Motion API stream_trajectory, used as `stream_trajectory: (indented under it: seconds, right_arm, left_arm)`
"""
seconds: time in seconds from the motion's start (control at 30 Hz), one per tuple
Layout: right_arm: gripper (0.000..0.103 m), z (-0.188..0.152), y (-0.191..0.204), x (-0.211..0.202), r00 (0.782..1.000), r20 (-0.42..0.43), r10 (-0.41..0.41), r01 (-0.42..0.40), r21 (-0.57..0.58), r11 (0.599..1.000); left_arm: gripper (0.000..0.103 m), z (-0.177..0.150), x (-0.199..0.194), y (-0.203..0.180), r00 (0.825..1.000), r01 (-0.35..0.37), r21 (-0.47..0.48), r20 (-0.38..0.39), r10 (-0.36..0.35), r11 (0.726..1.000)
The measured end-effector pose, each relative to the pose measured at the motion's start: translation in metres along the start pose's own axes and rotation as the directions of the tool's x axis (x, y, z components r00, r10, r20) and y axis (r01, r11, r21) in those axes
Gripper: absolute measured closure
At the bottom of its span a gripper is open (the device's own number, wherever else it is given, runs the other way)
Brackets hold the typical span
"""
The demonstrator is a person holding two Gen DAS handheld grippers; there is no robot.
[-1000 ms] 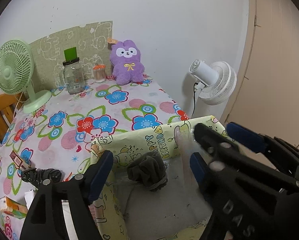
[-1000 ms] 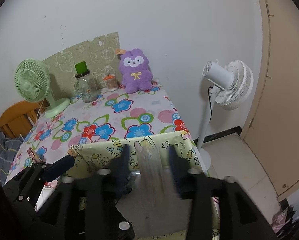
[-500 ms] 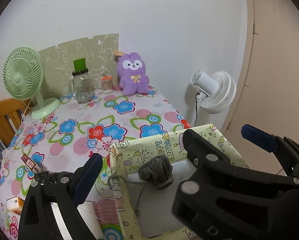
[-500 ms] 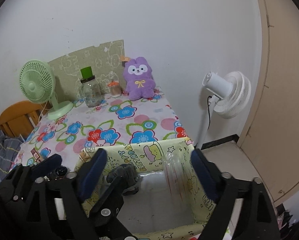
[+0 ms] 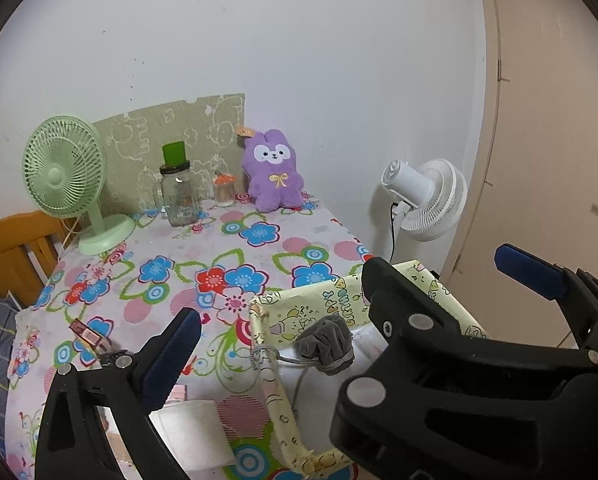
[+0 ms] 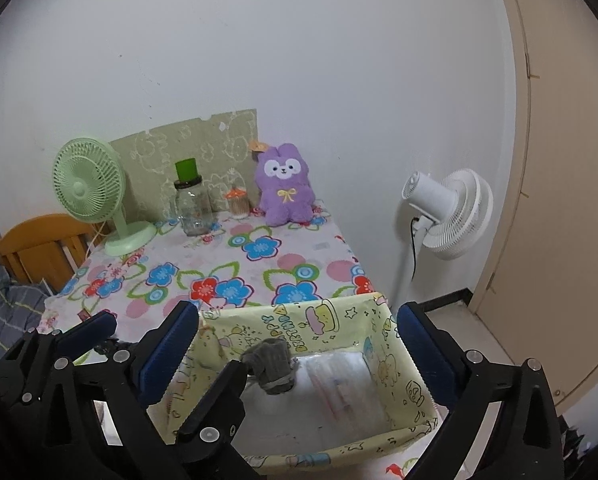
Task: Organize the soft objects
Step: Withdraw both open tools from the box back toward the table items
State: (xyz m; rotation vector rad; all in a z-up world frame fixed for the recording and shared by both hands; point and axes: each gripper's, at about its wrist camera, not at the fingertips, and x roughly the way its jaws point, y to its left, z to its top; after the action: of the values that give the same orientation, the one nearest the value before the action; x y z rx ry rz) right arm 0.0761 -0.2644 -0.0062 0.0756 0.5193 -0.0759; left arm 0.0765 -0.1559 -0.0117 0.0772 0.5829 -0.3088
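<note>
A yellow cartoon-print fabric basket [image 5: 339,300] [image 6: 383,364] sits at the table's near right corner. Inside lie a grey rolled cloth bundle [image 5: 327,340] [image 6: 273,362] tied with string and a clear plastic packet [image 6: 339,380]. A purple plush bunny [image 5: 273,178] [image 6: 285,186] leans on the far wall. My left gripper [image 5: 345,286] hangs above the basket's left side, jaws opening, nothing between them. My right gripper [image 6: 297,312] is above the basket, jaws opening wide, nothing held. In the left wrist view its black body crosses in front and hides part of the basket.
On the floral tablecloth [image 5: 239,248] stand a green desk fan [image 5: 65,172], a glass jar with a green lid [image 5: 177,196] and a small swab jar [image 5: 224,192]. A white floor fan [image 5: 427,200] stands right of the table, a wooden chair [image 5: 15,248] left.
My right gripper opened and let go of the clear packet, which now lies in the basket. My left gripper widened too. Both grippers rose and drew back from the basket.
</note>
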Motion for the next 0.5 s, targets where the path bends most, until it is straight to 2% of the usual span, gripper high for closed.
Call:
stream_trajectory:
  seconds: [0.5]
  right_arm:
    - [0.0, -0.001, 0.033, -0.031, 1.0, 0.02, 0.017, -0.016, -0.04, 0.999]
  left_arm:
    - [0.0, -0.007, -0.037, 0.022, 0.998, -0.028, -0.011, 0.048, 0.028, 1.0]
